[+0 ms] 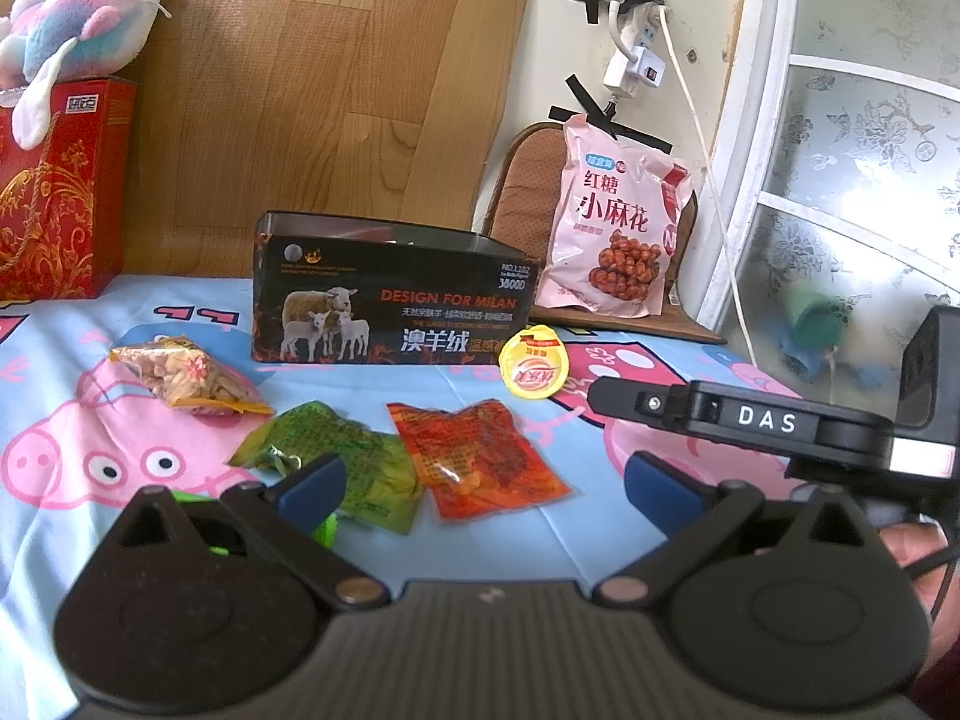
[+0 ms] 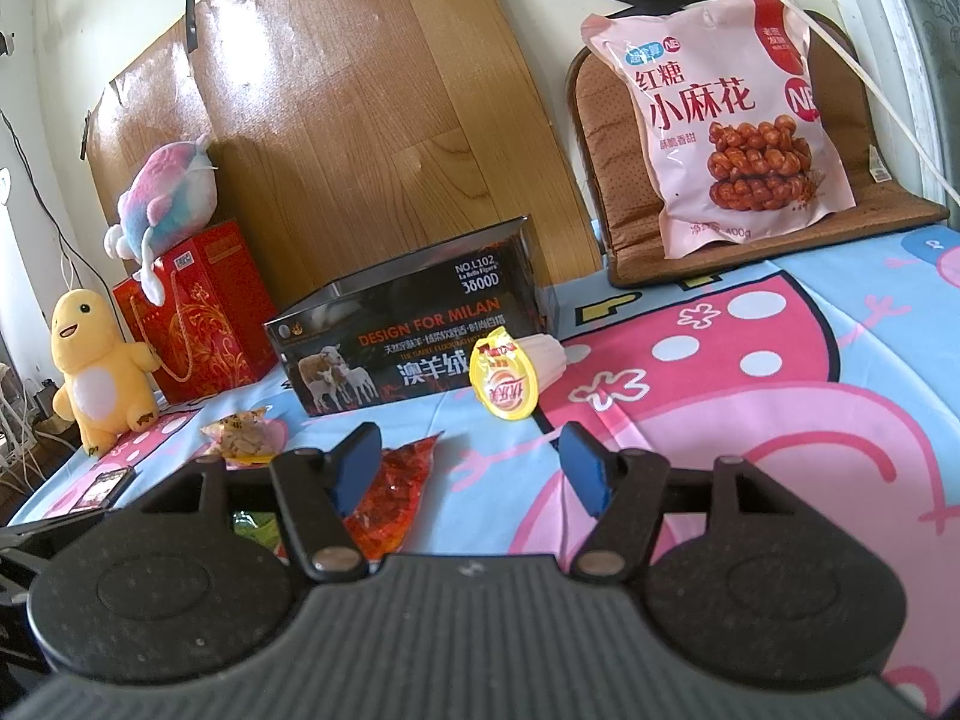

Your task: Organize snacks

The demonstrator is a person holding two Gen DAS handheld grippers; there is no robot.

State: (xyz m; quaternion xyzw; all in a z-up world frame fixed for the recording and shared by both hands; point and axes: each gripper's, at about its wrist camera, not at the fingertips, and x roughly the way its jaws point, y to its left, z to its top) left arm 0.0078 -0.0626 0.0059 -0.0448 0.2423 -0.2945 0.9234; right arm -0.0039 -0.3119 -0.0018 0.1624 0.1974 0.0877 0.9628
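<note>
A: Biggest first. Cartoon-pig sheet [image 1: 420, 540] covers the surface. Wood-grain board [image 1: 312, 90] leans on the wall behind.

B: Then?

A: Black box [image 1: 390, 294], open top, sheep print, stands mid-sheet. Pink snack bag [image 2: 738, 120] is propped upright on a brown cushion [image 2: 606, 138], back right. Red gift box [image 2: 204, 312] w/ pastel plush [image 2: 168, 192] on top, back left; yellow plush [image 2: 99, 372] beside it.

B: Small snacks?

A: All on the sheet in front of the box: red packet [image 1: 480, 456], green packet [image 1: 354, 468] touching it on the left, tan packet [image 1: 192, 378] further left. Yellow jelly cup [image 1: 534, 366] leans at the box's front right corner.

B: Tongs?

A: Left tongs [image 1: 483, 489] wide apart, nothing between, over green/red packets. Right tongs [image 2: 474, 468] partly spread, empty, low over the sheet near the jelly cup.
</note>
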